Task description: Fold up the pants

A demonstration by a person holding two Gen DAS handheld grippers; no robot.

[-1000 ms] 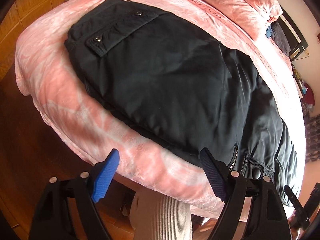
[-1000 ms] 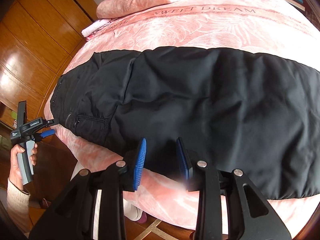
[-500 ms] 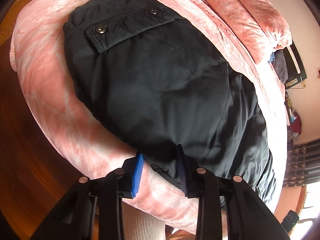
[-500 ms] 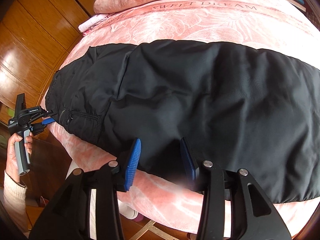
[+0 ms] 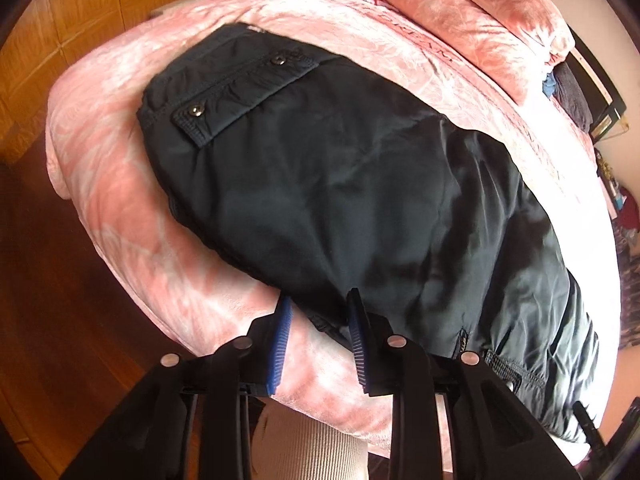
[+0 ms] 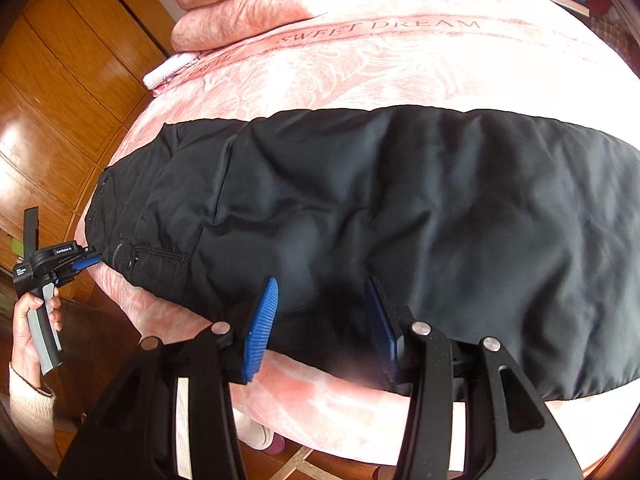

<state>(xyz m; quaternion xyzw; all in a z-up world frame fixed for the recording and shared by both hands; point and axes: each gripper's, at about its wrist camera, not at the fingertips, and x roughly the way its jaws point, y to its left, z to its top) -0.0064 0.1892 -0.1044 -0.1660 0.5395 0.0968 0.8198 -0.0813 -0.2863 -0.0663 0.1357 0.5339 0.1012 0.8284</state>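
Note:
Black pants (image 5: 360, 200) lie flat along the near edge of a pink bed, waist and flap pocket (image 5: 240, 92) to the left; they also show in the right wrist view (image 6: 400, 208). My left gripper (image 5: 318, 304) is open, its blue pads straddling the near hem of the waist end. In the right wrist view the left gripper (image 6: 86, 262) sits at the waist corner. My right gripper (image 6: 322, 292) is open, its pads over the near edge of the leg.
The pink bedspread (image 6: 360, 60) reads SWEET DREAM, with pillows (image 6: 248, 4) at the head. A wooden wardrobe (image 6: 60, 80) and wood floor (image 5: 48, 280) lie left of the bed. My leg (image 5: 312, 448) stands against the bed's edge.
The left gripper closed from wide to a narrower gap and came in onto the waist hem. The right gripper opened wider and moved in over the leg's near edge.

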